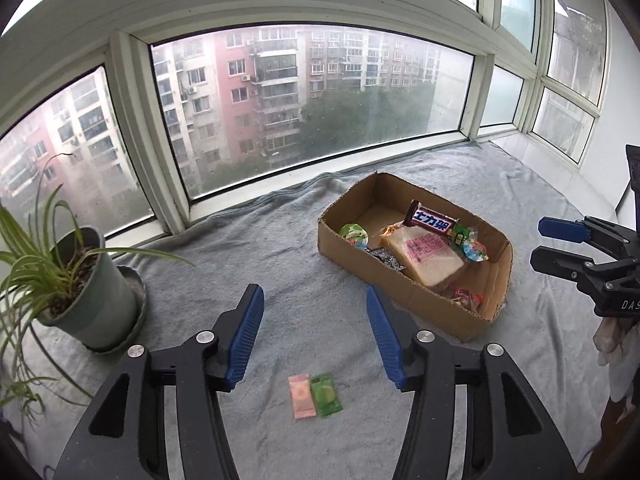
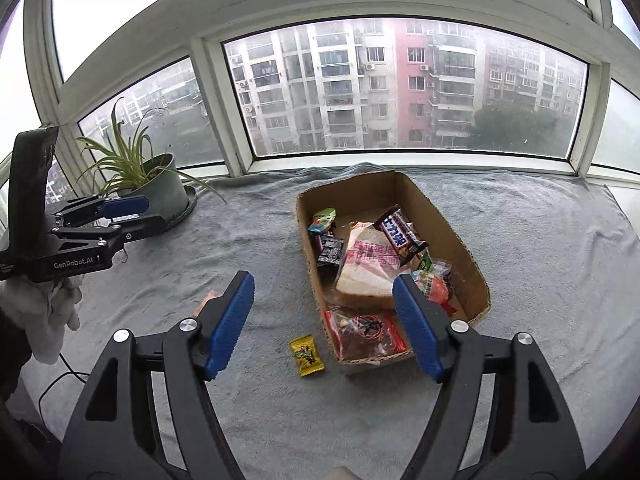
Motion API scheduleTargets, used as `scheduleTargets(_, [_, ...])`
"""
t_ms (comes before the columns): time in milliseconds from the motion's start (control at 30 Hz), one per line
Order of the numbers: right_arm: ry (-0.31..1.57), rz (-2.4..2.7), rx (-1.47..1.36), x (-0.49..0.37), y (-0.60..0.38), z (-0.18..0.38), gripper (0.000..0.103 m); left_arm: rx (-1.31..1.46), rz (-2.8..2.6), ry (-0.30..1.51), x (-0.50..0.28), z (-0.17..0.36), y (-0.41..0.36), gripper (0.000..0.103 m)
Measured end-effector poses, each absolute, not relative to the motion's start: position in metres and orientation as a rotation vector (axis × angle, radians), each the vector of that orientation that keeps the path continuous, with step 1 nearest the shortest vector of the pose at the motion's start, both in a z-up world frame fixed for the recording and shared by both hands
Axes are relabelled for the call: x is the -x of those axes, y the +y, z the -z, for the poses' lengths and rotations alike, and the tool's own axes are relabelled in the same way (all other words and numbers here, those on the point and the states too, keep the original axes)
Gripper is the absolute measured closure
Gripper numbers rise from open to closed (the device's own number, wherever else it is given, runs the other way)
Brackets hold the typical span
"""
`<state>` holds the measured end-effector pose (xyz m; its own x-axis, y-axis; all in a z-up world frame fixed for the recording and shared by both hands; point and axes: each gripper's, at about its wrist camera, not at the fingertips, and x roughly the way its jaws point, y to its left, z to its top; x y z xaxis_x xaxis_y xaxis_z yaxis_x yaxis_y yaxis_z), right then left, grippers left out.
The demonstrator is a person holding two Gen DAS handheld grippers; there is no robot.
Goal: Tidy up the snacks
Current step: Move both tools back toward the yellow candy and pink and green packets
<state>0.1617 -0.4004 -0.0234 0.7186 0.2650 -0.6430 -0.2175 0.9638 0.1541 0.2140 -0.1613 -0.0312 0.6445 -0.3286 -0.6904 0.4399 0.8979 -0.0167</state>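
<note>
Item 1, left gripper (image 1: 315,316): I hold its fingers wide, nothing between them. Just ahead of the tips, between the two fingers, lie a pink sachet (image 1: 303,397) and a green sachet (image 1: 326,395), touching side by side on the cloth.

Item 2, right gripper (image 2: 323,312): fingers likewise spread wide and empty. A yellow sachet (image 2: 306,356) lies loose between them, just beside the near corner of the cardboard box (image 2: 464,240).

Item 3, step in hand, as I judge it: gather the three loose sweets into the box. The wrappers are flat and the towel is soft, so I would come down steeply, straddle one sachet across its narrow width, and close gently, to avoid pinching pile or dragging its neighbour.

Item 4, box contents, beyond the right fingers: bagged bread (image 2: 370,264), a chocolate bar (image 2: 400,236), jelly cups and small packets.

Item 5, surface: grey towel (image 1: 280,248), rumpled at the far edge.

Item 6, room: potted plant (image 1: 80,276) far beyond the left finger; bay window (image 1: 312,96) facing apartment blocks.
</note>
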Motion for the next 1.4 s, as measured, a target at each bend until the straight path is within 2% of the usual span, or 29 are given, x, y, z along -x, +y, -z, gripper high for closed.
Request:
scheduleTargets(133, [0.724, -0.297, -0.093, -0.148, -0.389, 0.024, 0.028, -0.145, 0.415, 0.751, -0.198, 0.029, -0.148, 0.041])
scheduleTargets(367, [0.751, -0.348, -0.124, -0.136, -0.377, 0.041, 0.028, -0.123, 0.402, 0.749, -0.182, 0.035, -0.133, 0.041])
scheduleTargets(633, [0.859, -0.402, -0.150, -0.136, -0.372, 0.086, 0.028, -0.031, 0.380, 0.863, -0.181, 0.080, -0.101, 0.041])
scheduleTargets(700, [0.894, -0.425, -0.165, -0.139, -0.371, 0.097, 0.032, -0.019, 0.374, 0.897, -0.182, 0.094, -0.093, 0.043])
scheduleTargets(767, [0.925, -0.440, -0.158, -0.143, -0.369, 0.107, 0.039, -0.007, 0.372, 0.926, -0.182, 0.104, -0.087, 0.051])
scheduleTargets(933, [0.964, -0.420, -0.126, -0.156, -0.366, 0.125, 0.040, 0.024, 0.373, 0.979, -0.185, 0.126, -0.079, 0.060])
scheduleTargets(1033, [0.984, -0.416, -0.117, -0.164, -0.364, 0.133, 0.055, 0.044, 0.379, 1.001, -0.189, 0.134, -0.077, 0.063])
scheduleTargets(1400, [1.004, -0.380, -0.091, -0.179, -0.360, 0.151, 0.055, 0.052, 0.437, 1.050, -0.198, 0.155, -0.096, 0.073])
